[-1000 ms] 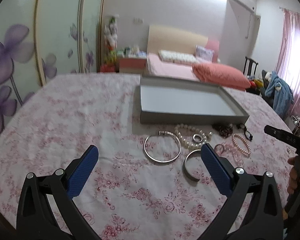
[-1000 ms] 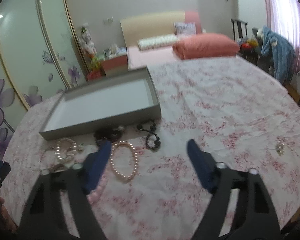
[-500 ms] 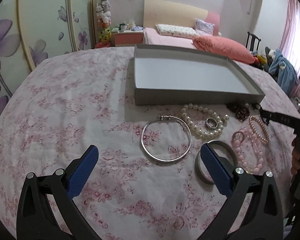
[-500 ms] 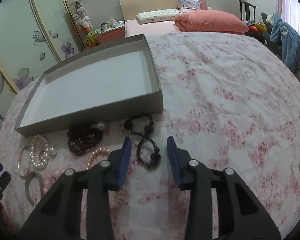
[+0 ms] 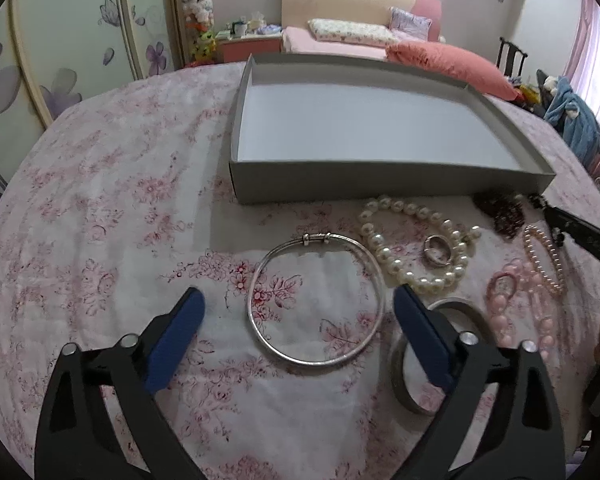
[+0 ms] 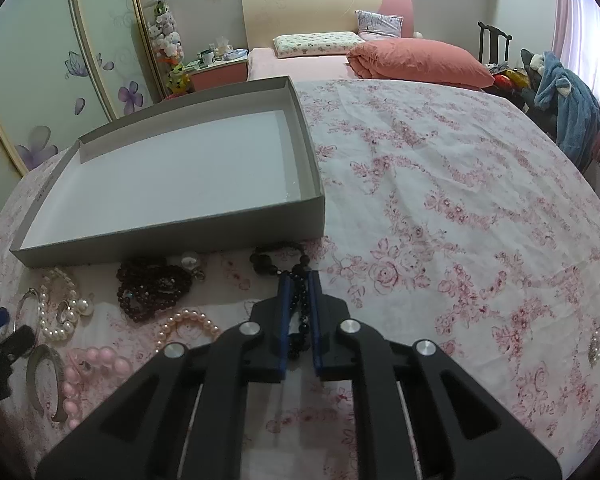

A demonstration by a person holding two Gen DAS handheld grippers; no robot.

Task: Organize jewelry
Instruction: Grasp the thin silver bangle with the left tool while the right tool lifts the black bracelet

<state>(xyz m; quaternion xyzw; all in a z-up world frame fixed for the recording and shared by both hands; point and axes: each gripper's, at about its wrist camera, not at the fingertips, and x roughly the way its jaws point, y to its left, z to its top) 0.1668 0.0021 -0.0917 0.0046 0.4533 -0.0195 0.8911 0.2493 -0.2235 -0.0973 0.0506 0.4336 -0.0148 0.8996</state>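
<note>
The right hand-held gripper (image 6: 299, 280) had just closed tight on a black bead bracelet (image 6: 300, 300) lying on the flowered counter (image 6: 440, 200). The left hand-held gripper (image 5: 296, 312) stood wide open w/ nothing gripped (jaws had just narrowed a bit), a thin silver bangle (image 5: 316, 300) between its pads. Beyond lay a pearl bracelet (image 5: 416, 244), then the gray tray (image 5: 380, 180).
</note>
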